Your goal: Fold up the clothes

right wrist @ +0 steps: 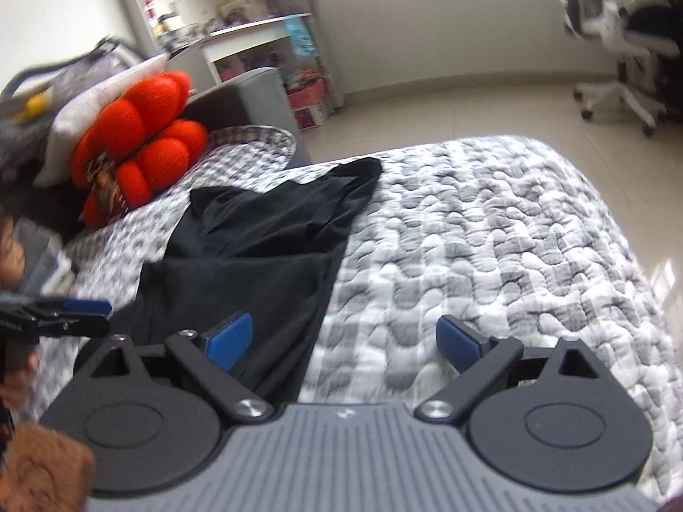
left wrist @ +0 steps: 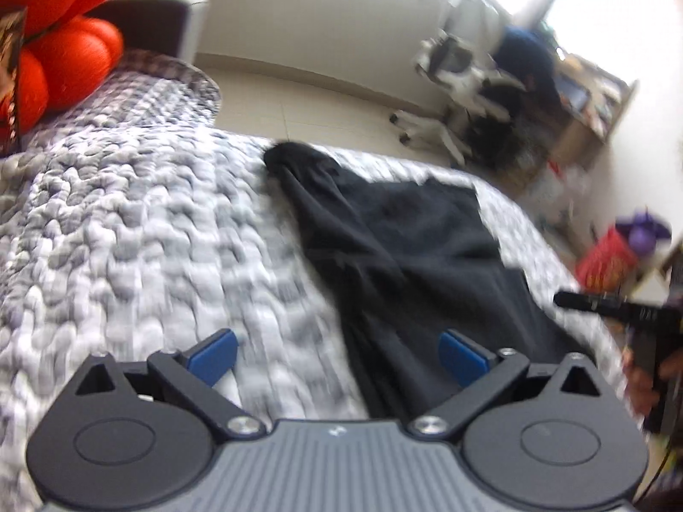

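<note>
Both grippers hover low over the quilted bed [right wrist: 491,234], jaws spread wide and empty: left gripper [left wrist: 337,360], right gripper [right wrist: 343,341]. The black garment [left wrist: 405,247] lies rumpled mid-frame. No legible writing.

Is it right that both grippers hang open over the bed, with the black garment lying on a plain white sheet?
Not quite. The black garment lies on a grey and white patterned quilt, not a plain white sheet; the right wrist view shows this clearly. The rest holds: the left gripper and the right gripper both hang open over the bed, holding nothing.
</note>
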`<state>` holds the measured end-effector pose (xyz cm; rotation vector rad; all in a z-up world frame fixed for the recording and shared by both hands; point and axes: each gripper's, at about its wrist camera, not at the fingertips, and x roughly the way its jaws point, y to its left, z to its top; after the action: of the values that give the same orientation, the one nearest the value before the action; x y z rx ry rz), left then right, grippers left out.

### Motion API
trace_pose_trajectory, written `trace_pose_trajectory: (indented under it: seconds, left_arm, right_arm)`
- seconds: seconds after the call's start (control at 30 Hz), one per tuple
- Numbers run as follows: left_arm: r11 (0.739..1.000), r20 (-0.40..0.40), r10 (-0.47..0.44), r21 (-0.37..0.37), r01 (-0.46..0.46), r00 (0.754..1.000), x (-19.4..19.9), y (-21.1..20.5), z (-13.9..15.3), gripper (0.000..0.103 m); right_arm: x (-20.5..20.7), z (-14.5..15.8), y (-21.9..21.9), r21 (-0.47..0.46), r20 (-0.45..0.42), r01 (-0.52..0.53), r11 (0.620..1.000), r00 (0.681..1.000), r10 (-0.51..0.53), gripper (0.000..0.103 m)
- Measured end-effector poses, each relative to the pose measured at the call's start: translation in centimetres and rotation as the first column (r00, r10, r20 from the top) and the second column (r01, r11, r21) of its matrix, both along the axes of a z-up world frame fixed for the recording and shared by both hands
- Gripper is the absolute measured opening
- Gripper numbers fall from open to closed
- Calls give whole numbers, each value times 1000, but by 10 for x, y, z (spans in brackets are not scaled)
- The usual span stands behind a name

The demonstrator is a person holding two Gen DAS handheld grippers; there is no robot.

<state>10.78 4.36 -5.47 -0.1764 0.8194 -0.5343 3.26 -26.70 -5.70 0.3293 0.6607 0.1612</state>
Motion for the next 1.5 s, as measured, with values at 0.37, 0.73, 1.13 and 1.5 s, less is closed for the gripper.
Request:
trace_pose_trajectory:
  seconds: [0.37, 0.73, 1.13, 1.5]
  left_arm:
    - [983, 52, 146, -117, -139, 988, 72, -6, -11, 76]
    - [936, -31, 213, -281, -213, 977, 128, -2, -32, 17]
    - [910, -54, 216, -351, -221, 975, 129, 4, -27, 5]
    - [914, 107, 135, -397, -82, 985, 93, 9, 9, 5]
  right_arm:
    - [65, -2, -14, 73, 15, 36, 997, 999, -37, 72]
    - [117, -7, -13, 4, 67, 11, 1000, 998, -11, 56]
    - [124, 2, -7, 16, 121, -17, 1000, 993, 15, 18]
    - [92, 31, -9, 48, 245, -54, 997, 969, 41, 17]
